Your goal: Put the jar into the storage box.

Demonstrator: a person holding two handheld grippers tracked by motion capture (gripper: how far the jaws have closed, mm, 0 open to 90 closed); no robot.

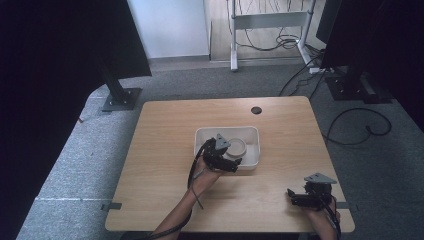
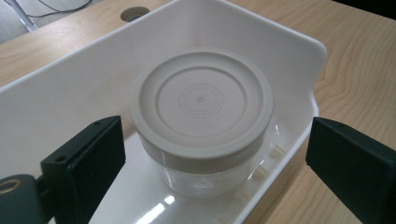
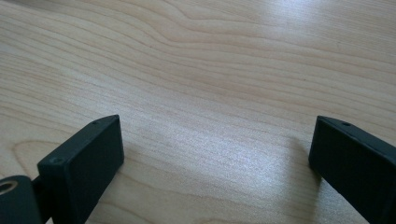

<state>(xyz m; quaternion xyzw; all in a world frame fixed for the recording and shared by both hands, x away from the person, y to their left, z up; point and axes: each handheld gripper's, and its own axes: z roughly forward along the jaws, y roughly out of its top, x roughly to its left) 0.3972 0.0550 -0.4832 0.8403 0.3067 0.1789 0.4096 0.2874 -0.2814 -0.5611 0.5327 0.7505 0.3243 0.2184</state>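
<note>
Two black grippers are working at a pale wooden table (image 1: 165, 200). At frame centre, the left gripper (image 2: 215, 154) is hovering with jaws spread wide on either side of a clear round jar with a cream lid (image 2: 201, 112), not touching it. The jar is standing upright, lid upward, inside a white rectangular plastic tray (image 1: 252, 145); any lifting looks not yet begun. At lower right, the right gripper (image 3: 215, 158) is resting wide open, holding nothing.
</note>
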